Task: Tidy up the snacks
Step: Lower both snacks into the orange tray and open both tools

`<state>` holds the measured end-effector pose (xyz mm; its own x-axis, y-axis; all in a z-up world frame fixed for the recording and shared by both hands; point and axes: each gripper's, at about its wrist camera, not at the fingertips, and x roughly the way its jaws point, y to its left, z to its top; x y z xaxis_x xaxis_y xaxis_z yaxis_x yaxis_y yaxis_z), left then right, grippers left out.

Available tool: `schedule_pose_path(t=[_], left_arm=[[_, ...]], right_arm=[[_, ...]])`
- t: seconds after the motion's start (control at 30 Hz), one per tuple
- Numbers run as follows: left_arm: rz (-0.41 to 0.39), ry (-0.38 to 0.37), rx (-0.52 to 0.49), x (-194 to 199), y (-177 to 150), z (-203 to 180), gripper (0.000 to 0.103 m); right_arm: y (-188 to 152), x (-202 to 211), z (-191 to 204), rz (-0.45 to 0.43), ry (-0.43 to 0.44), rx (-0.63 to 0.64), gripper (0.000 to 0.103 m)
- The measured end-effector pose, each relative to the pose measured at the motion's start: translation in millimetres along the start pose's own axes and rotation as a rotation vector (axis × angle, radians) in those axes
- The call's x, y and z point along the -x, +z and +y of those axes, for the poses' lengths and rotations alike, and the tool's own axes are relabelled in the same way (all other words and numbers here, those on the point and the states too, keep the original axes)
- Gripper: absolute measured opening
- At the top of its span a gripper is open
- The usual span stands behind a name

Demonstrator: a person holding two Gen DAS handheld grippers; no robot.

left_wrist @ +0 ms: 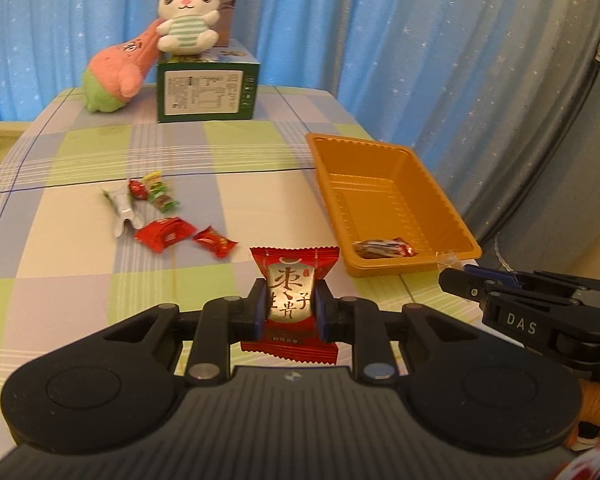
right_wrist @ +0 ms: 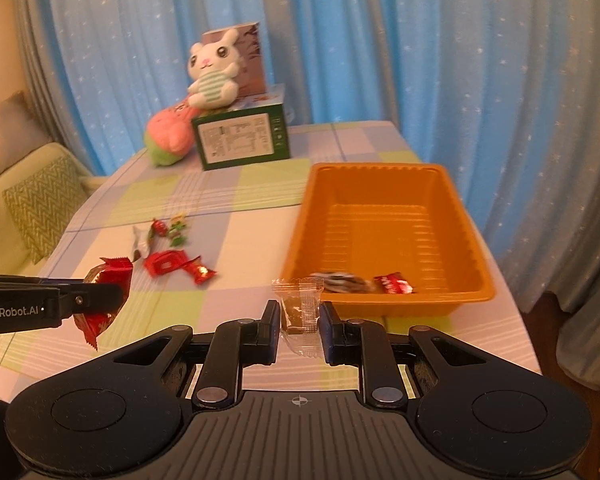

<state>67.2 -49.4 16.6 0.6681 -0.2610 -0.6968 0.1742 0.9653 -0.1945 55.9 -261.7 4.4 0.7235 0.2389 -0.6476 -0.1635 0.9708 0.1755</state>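
Observation:
My left gripper (left_wrist: 290, 309) is shut on a red snack packet (left_wrist: 291, 276) with a silver label, held above the table near its front; the packet also shows in the right wrist view (right_wrist: 110, 284). My right gripper (right_wrist: 300, 316) is shut on a clear-wrapped brown snack (right_wrist: 300, 306), just in front of the orange tray's near rim (right_wrist: 388, 306). The tray (left_wrist: 384, 270) holds two wrapped candies (right_wrist: 364, 284) at its near end. Several loose candies (left_wrist: 168, 216) lie on the checked tablecloth left of the tray; they also show in the right wrist view (right_wrist: 172, 256).
A green box (left_wrist: 207, 90) stands at the table's far end with a white rabbit plush (left_wrist: 188, 16) on top and a pink plush (left_wrist: 116, 72) beside it. Blue curtains hang behind. A sofa with cushions (right_wrist: 40, 208) is to the left.

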Motion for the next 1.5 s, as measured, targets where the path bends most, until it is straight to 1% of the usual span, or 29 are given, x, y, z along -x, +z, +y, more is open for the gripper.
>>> schedule_pose_path(t=[0.47, 0.73, 1.0, 1.23, 1.5], left_arm=[[0.017, -0.048, -0.03, -20, 8, -30, 0.021], [0.028, -0.078, -0.043, -41, 20, -46, 0.021], [0.035, -0.099, -0.054, -70, 39, -62, 0.021], [0.039, -0.116, -0.076, -97, 57, -75, 0.021], [0.056, -0.112, -0.1, -129, 71, -84, 0.021]], right_arm=[[2, 8, -36, -0.009, -0.055, -0.054, 0.021], [14, 4, -61, -0.022, -0.083, -0.086, 0.021], [27, -11, -82, -0.013, -0.102, -0.088, 0.021], [39, -27, -96, -0.006, -0.1, -0.084, 0.021], [53, -52, -106, 0.003, -0.091, -0.083, 0.021]])
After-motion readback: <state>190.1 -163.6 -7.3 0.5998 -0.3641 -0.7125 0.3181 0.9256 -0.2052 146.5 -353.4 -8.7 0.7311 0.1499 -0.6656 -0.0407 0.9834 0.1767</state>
